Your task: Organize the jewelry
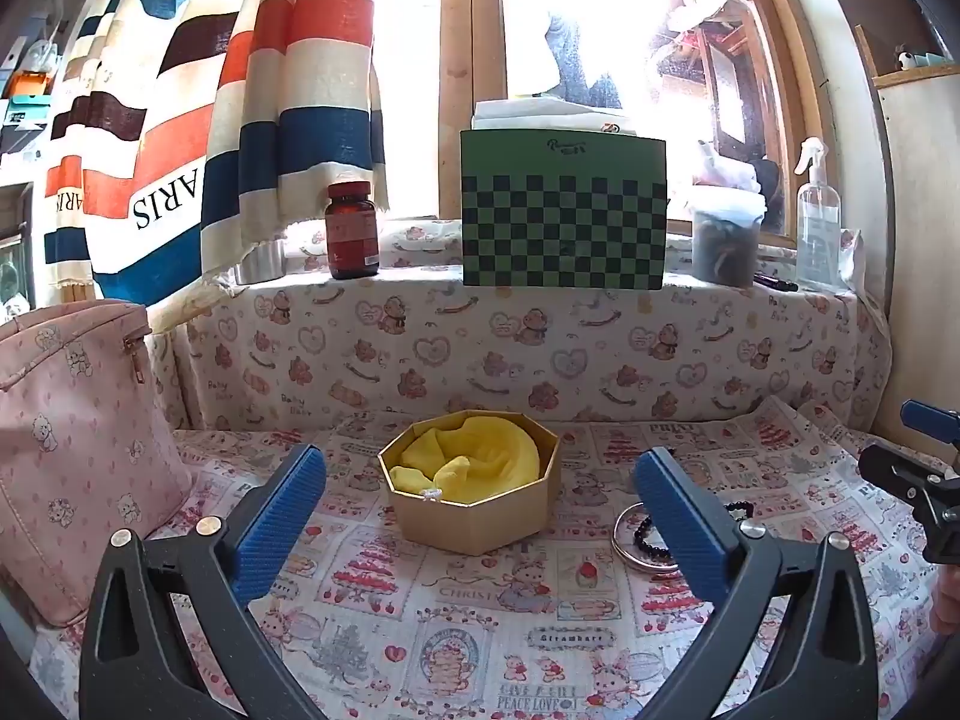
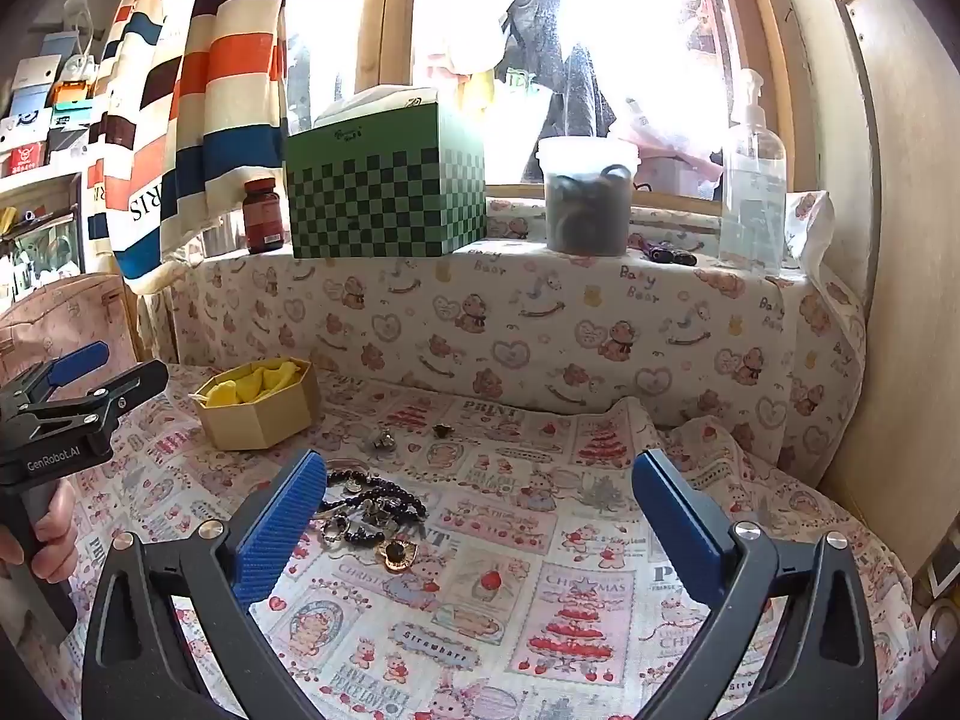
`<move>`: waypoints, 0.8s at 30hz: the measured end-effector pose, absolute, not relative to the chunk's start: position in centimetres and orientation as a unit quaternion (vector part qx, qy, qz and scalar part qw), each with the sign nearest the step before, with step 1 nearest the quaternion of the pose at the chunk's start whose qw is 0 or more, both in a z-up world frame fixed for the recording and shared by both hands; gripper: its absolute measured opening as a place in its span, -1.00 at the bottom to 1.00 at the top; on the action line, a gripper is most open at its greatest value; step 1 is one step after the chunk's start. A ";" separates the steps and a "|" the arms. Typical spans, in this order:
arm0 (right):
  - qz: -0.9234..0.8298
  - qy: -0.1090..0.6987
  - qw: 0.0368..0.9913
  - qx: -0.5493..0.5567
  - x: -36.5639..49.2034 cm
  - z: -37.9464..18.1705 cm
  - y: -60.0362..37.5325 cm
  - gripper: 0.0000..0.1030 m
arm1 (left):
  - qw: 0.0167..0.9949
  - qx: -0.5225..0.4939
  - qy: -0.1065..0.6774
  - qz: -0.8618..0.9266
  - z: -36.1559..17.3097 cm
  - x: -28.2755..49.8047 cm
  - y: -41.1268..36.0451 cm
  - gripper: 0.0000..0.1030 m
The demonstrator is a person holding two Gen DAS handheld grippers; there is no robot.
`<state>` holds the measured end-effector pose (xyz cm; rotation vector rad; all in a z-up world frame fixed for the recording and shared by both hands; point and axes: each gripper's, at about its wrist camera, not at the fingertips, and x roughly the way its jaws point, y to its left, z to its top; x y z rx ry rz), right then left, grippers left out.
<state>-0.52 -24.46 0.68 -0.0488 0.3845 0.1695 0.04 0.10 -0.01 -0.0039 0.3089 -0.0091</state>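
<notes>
A gold octagonal box [image 1: 474, 510] lined with yellow cloth [image 1: 480, 456] sits on the patterned cloth, with a small white piece on its front rim. My left gripper [image 1: 480, 516] is open and empty, its fingers either side of the box, held short of it. A silver bangle [image 1: 630, 546] and a black bead bracelet [image 1: 651, 540] lie right of the box. In the right wrist view my right gripper [image 2: 474, 516] is open and empty above a pile of black beads and charms [image 2: 372, 510] near its left finger. The box [image 2: 258, 405] stands far left there.
A pink bag [image 1: 78, 450] stands at the left. The covered sill behind holds a green checkered box [image 1: 564, 216], a brown bottle [image 1: 351, 228], a lidded tub [image 1: 726, 234] and a spray bottle [image 1: 816, 222]. Two small charms [image 2: 414, 435] lie farther back. A wall closes the right side.
</notes>
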 end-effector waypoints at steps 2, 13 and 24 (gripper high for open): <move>0.085 0.186 0.979 -0.021 -0.5 0.6 -24.5 1.00 | 0.988 -0.002 0.153 -0.005 0.0 0.0 0.1 0.99; 0.086 0.188 0.978 -0.026 -0.4 0.5 -24.1 1.00 | 0.989 0.001 0.150 -0.006 0.1 0.0 0.3 0.99; 0.093 0.181 0.979 -0.027 -1.0 0.7 -24.2 1.00 | 0.989 0.003 0.151 -0.001 0.0 0.0 0.1 0.99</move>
